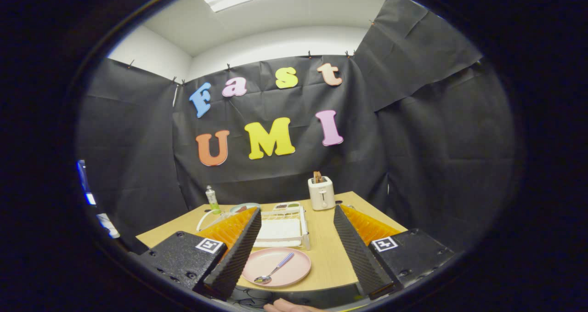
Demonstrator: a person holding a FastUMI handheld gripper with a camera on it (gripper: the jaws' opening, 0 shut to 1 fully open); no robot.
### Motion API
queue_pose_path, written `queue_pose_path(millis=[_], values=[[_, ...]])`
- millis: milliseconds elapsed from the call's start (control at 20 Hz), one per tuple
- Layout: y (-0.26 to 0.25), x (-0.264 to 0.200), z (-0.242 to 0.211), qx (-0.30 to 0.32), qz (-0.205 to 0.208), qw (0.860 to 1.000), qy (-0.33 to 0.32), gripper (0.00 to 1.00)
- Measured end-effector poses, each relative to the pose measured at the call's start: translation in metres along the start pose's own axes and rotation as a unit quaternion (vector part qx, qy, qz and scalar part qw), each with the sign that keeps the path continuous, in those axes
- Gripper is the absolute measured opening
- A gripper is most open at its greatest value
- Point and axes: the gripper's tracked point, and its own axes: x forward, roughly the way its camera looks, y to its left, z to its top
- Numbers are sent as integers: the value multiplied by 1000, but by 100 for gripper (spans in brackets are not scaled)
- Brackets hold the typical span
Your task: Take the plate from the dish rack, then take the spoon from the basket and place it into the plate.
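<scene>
Fingers of the gripper stand wide apart and hold nothing, each black and ribbed on its inner face with orange backing behind, and each set on a black block that carries a small square marker. Between them, on the near part of a light wooden table, lies a pink plate. It sits flat, close to the left finger, which covers a little of its left rim. On the plate rests a spoon, its bowl toward the near left and its blue-and-white checked handle pointing to the far right. Just beyond the plate stands a white dish rack with a white tray in its bottom; the plate is out of it. At the rack's far end sits a small white basket with some dark items in it, too small to make out. Left of the rack, partly hidden by the left finger, are a pale round dish and a white curved wire. Farther left, near the table's far edge, stands a small bottle with a green base. To the far right of the rack stands a white toaster with brown slices poking from its top. At the very near edge, below the table, part of a hand shows.
</scene>
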Motion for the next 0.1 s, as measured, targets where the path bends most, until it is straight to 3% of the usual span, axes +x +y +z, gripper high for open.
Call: queue_pose_path(millis=[100], values=[[0, 0, -1, 0, -3, 1000, 0, 100]])
